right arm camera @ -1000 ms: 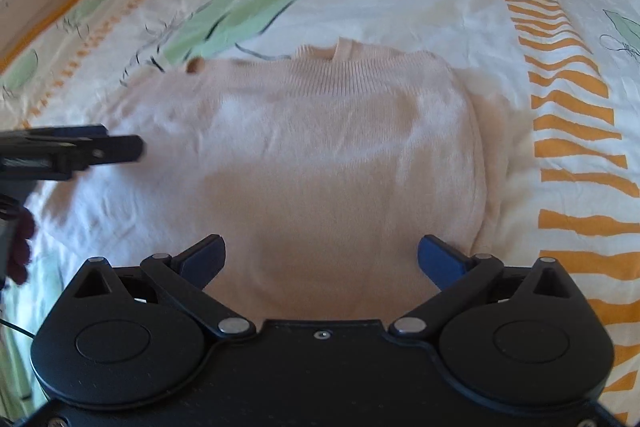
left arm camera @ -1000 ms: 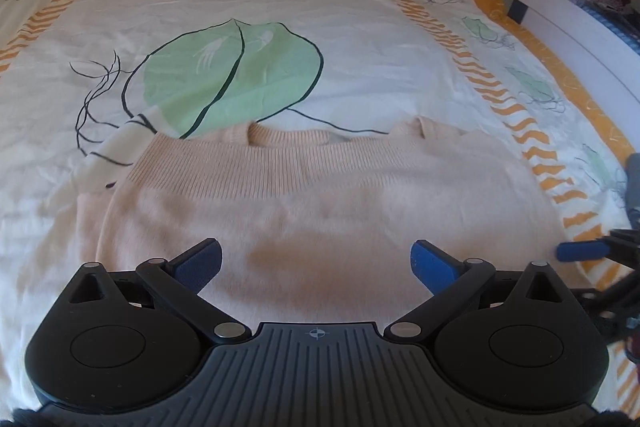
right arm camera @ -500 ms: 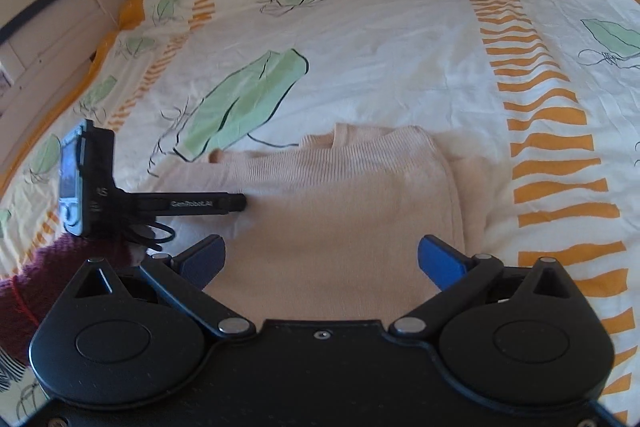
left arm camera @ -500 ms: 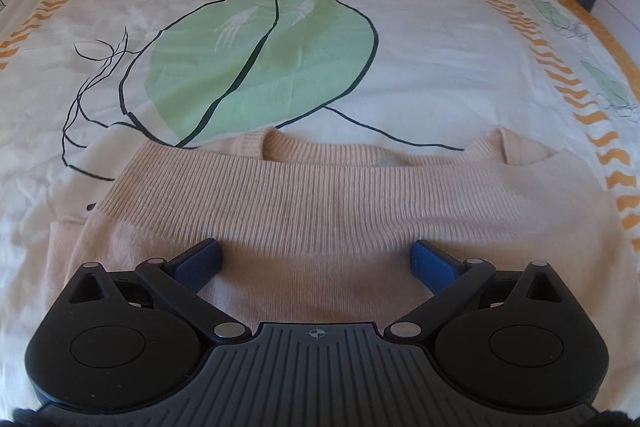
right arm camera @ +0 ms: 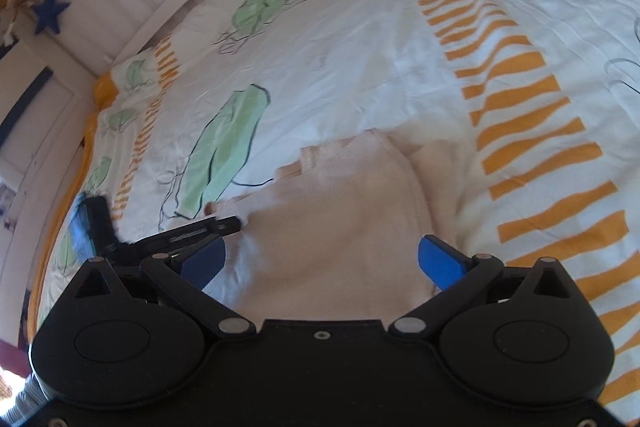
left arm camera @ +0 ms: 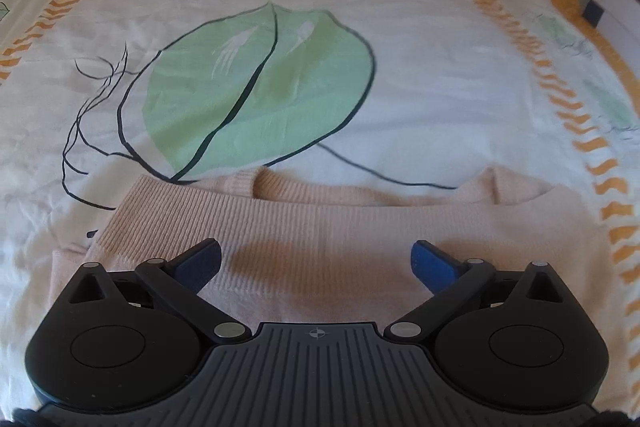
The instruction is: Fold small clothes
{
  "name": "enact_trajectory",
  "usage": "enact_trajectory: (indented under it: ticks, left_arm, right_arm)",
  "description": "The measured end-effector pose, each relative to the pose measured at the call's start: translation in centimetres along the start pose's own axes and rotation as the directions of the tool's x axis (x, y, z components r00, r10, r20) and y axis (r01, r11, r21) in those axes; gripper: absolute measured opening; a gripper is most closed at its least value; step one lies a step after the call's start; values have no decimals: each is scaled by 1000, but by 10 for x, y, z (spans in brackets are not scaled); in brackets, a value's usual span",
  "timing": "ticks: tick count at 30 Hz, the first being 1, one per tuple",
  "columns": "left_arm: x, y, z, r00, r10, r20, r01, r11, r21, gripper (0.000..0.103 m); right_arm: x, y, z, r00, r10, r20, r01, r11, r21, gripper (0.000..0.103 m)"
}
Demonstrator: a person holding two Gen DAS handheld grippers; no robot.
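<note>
pink knit sweater (left arm camera: pixel 344 227) lies flat on the bed (left arm camera: pixel 440 87), its long axis crosswise to both grippers.
left gripper (left arm camera: pixel 316 259) hovers over its ribbed edge, nearer; right gripper (right arm camera: pixel 322 261) hangs above the sweater's body; both wide open, empty.

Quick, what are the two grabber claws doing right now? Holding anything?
Left gripper: open, holding nothing, over the pale pink ribbed knit sweater.
Right gripper: open, holding nothing, over the same sweater.
</note>
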State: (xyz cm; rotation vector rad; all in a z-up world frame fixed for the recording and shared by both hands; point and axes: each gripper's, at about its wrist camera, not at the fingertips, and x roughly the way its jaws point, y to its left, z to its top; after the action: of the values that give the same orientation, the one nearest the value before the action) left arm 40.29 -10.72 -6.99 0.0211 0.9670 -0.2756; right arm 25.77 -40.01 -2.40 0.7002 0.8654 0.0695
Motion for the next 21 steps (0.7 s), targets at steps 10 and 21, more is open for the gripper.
enact_trajectory:
  ticks: [10, 21]
  left_arm:
    - [-41, -31, -47, 1000, -20, 5, 19, 991, 129, 103]
    - [-33, -36, -71, 997, 56, -50, -47, 986, 159, 103]
  right_arm:
    - [2, -5, -1, 999, 20, -31, -20, 999, 26, 102]
    - [9, -4, -6, 997, 24, -72, -22, 999, 27, 102]
